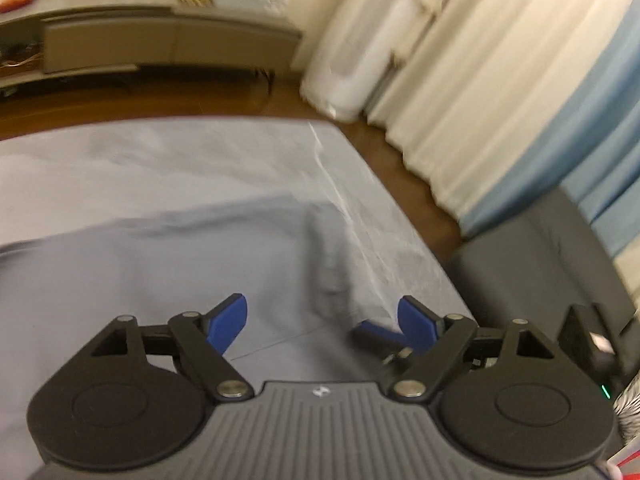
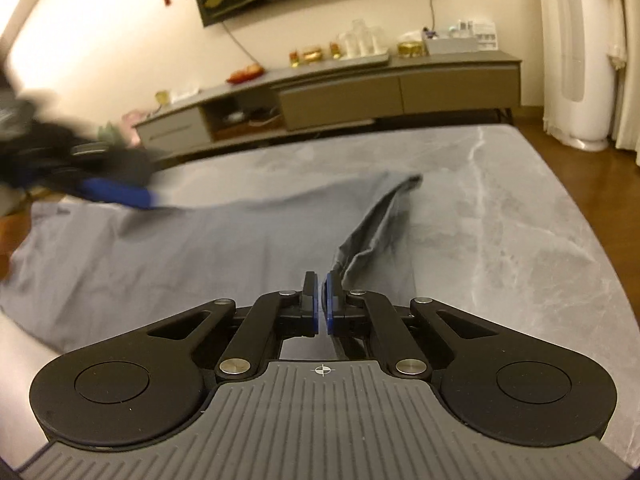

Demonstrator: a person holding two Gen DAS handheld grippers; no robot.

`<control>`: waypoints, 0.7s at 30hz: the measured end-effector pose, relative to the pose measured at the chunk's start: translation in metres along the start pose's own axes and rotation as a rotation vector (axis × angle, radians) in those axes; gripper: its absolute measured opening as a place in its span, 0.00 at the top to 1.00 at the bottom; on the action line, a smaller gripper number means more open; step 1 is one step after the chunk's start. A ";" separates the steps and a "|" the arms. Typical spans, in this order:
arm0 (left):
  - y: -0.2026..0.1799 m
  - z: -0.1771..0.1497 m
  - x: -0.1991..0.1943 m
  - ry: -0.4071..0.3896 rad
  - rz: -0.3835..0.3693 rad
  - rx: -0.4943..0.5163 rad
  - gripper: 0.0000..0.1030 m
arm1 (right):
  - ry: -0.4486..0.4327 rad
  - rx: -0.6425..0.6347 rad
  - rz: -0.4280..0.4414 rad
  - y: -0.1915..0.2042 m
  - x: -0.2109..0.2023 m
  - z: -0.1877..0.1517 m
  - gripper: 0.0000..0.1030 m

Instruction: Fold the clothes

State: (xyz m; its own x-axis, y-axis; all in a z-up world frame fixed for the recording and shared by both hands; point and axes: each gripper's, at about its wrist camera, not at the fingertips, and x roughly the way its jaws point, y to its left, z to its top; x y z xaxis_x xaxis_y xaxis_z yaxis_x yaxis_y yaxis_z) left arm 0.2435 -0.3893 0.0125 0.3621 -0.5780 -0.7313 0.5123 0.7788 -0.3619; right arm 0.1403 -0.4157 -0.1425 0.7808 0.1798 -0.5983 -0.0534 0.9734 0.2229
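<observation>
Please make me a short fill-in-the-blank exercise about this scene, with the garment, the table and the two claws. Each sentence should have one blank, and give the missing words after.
1. The garment spread on the marble-patterned table is ____ in colour.
2. The right claw has its jaws ____.
3. The left claw has its jaws ____, with nothing between them.
4. The pads on the claws are ____ in colour.

Missing words: grey; shut; open; blue

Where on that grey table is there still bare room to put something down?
The marble table is bare along its right side, between the sleeve of the grey shirt and the table's right edge, and in a strip along the far edge. The left and middle are covered by the shirt, with both tools working there.
</observation>
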 end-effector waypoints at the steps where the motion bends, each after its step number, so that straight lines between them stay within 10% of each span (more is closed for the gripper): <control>1: -0.011 0.002 0.018 0.014 0.016 0.030 0.18 | 0.004 0.009 0.010 -0.004 0.001 -0.002 1.00; 5: -0.025 0.006 0.074 0.041 0.193 0.130 0.25 | 0.004 0.022 0.097 -0.010 0.002 -0.009 1.00; 8: -0.010 0.005 0.100 0.092 0.325 0.088 0.94 | 0.008 0.013 0.141 -0.011 0.005 -0.010 1.00; 15: 0.039 -0.008 0.038 -0.053 0.238 -0.145 0.94 | -0.125 0.262 0.230 -0.064 -0.011 -0.009 0.43; 21: 0.042 0.003 -0.004 -0.105 0.224 -0.190 0.94 | -0.009 0.230 -0.033 -0.055 0.033 -0.013 0.43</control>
State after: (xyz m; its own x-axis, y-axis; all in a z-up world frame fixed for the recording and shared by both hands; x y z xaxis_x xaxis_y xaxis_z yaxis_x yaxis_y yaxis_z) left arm 0.2658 -0.3547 0.0020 0.5330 -0.4013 -0.7449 0.2592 0.9155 -0.3077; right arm 0.1615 -0.4617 -0.1846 0.7851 0.1461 -0.6019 0.1148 0.9206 0.3732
